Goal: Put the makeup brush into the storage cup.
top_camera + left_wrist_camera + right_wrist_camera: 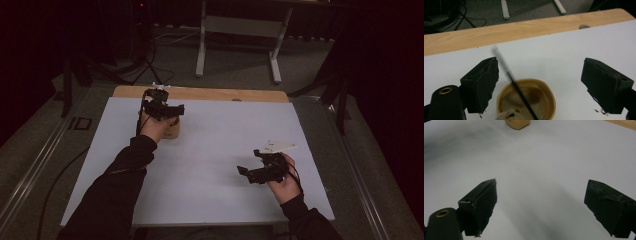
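Note:
A small tan wooden cup (526,100) stands on the white sheet (210,150) at the back left, with a thin black stick (510,75) leaning out of it. My left gripper (167,111) hovers just above the cup (172,131), its jaws wide open with the cup low between them (539,85). A pale lump sits at the cup's near rim (507,115). My right gripper (250,172) is over the sheet's right half, open with nothing between its jaws (540,202). The cup's edge (517,123) lies far ahead of it.
A wooden table edge (200,93) runs along the back of the sheet. Beyond it on the carpet stand white desk legs (201,45), and cables (150,55) lie at the back left. A metal rail (35,165) runs along the left.

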Motion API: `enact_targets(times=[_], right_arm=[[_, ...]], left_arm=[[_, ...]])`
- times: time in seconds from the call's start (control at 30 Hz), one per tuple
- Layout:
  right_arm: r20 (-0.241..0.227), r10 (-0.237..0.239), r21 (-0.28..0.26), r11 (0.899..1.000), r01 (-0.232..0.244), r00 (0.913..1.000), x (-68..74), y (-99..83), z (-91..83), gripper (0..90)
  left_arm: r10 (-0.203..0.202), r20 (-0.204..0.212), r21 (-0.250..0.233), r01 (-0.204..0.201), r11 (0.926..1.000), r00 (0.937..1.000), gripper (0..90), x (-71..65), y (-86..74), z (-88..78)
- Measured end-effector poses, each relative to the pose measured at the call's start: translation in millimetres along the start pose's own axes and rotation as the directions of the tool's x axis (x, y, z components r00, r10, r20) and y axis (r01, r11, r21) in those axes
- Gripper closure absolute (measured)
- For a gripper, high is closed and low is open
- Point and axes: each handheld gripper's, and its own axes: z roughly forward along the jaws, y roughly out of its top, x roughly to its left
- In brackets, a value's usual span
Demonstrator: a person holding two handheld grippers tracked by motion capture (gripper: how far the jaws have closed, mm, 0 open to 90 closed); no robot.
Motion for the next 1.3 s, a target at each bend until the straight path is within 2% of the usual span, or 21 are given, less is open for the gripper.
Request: enact_targets(times=[0.07, 0.17, 0.2, 0.27, 0.3, 0.33, 0.37, 0.4, 0.43, 0.57, 0.63, 0.73, 0.8, 0.93, 1.0, 1.07, 1.1, 1.17, 1.27, 1.3], right_arm=[[0.002, 0.0, 0.0, 1.0, 0.0, 1.0, -0.1, 0.0, -0.1, 11.1], [0.024, -0.012, -0.008, 1.0, 0.012, 0.9996, 1.0, 0.2, -1.1, 10.7], [0.023, -0.011, -0.01, 1.0, 0.012, 0.9997, 1.1, 0.6, -1.6, 10.7], [0.034, -0.014, -0.016, 1.0, 0.014, 0.9993, 1.1, 0.9, -2.5, 10.7], [0.031, -0.013, -0.017, 1.0, 0.014, 0.9994, 0.7, 1.1, -2.7, 10.7], [0.027, -0.01, -0.018, 1.0, 0.01, 0.9996, 0.3, 1.0, -2.6, 10.7], [0.026, -0.009, -0.018, 1.0, 0.009, 0.9996, 0.1, 0.7, -2.5, 10.7], [0.026, -0.009, -0.018, 1.0, 0.009, 0.9996, 0.1, 0.7, -2.5, 10.7], [0.02, -0.009, -0.021, 1.0, 0.009, 0.9998, -0.1, 0.5, -2.3, 10.8], [0.021, -0.01, -0.031, 0.999, 0.011, 0.9997, -0.3, 0.4, -2.9, 10.7], [0.02, -0.007, -0.035, 0.999, 0.008, 0.9998, -0.6, 0.4, -3.1, 10.8], [0.028, -0.009, -0.04, 0.999, 0.01, 0.9996, -1.0, 0.3, -3.8, 10.7], [0.04, -0.016, -0.041, 0.999, 0.018, 0.9991, -1.5, 0.2, -4.3, 10.7], [0.045, -0.014, -0.044, 0.999, 0.016, 0.9989, -2.1, -0.2, -4.4, 10.7], [0.053, -0.017, -0.046, 0.999, 0.02, 0.9984, -1.9, -0.4, -4.2, 10.7], [0.049, -0.014, -0.045, 0.999, 0.016, 0.9987, -1.7, -0.3, -3.8, 10.8], [0.051, -0.015, -0.043, 0.999, 0.017, 0.9986, -1.6, -0.4, -3.7, 10.8], [0.043, -0.009, -0.041, 0.999, 0.011, 0.999, -1.9, -1.0, -2.8, 10.7], [0.034, 0.001, -0.036, 0.999, 0.0, 0.9994, -2.6, -1.8, -1.1, 10.7], [0.034, 0.003, -0.033, 0.999, -0.002, 0.9994, -2.6, -2.2, -0.7, 10.7]], left_arm=[[-0.004, -0.006, -0.009, 0.004, 1.0, 1.0, 13.0, 1.3, 2.0, -3.3], [-0.014, 0.019, -0.025, 0.015, 0.9996, 0.9997, 9.2, 5.1, 4.8, -10.3], [-0.013, 0.059, -0.032, 0.015, 0.9994, 0.9981, 8.7, 7.0, 5.6, -13.6], [-0.003, 0.11, -0.052, 0.009, 0.9986, 0.9939, 0.5, 9.3, 7.0, -20.1], [0.021, 0.128, -0.045, -0.015, 0.9988, 0.9915, 0.4, 9.5, 7.9, -23.0], [0.052, 0.114, -0.049, -0.047, 0.9977, 0.9921, 0.0, 8.2, 8.1, -26.5], [0.075, 0.127, -0.059, -0.068, 0.9959, 0.9891, 0.0, 7.2, 8.1, -30.2], [0.075, 0.127, -0.059, -0.068, 0.9959, 0.9891, 0.0, 7.2, 8.1, -30.2], [0.089, 0.13, -0.075, -0.08, 0.994, 0.9875, 0.0, 6.2, 8.5, -38.6], [0.065, 0.175, -0.093, -0.049, 0.9945, 0.9824, 0.0, 8.6, 8.6, -52.2], [0.068, 0.161, -0.131, -0.047, 0.9902, 0.9847, 0.0, 10.6, 6.7, -58.4], [0.094, 0.179, -0.165, -0.064, 0.9842, 0.9794, 0.0, 13.8, 4.1, -65.9], [0.12, 0.209, -0.187, -0.081, 0.9791, 0.9704, 0.0, 15.3, 1.8, -70.4], [0.158, 0.213, -0.206, -0.114, 0.9719, 0.964, 0.0, 16.6, -3.4, -80.2], [0.166, 0.215, -0.212, -0.12, 0.9699, 0.9625, 0.0, 17.2, -6.2, -85.0], [0.172, 0.238, -0.215, -0.121, 0.969, 0.9558, 0.0, 17.4, -9.2, -89.5], [0.174, 0.237, -0.218, -0.122, 0.9682, 0.956, 0.0, 16.5, -11.2, -92.0], [0.184, 0.255, -0.214, -0.13, 0.9681, 0.9494, 0.0, 15.6, -14.4, -95.6], [0.236, 0.248, -0.238, -0.177, 0.9549, 0.9396, 0.0, 14.1, -19.8, -101.4], [0.241, 0.246, -0.239, -0.182, 0.9538, 0.939, 0.0, 14.0, -21.6, -103.6]])
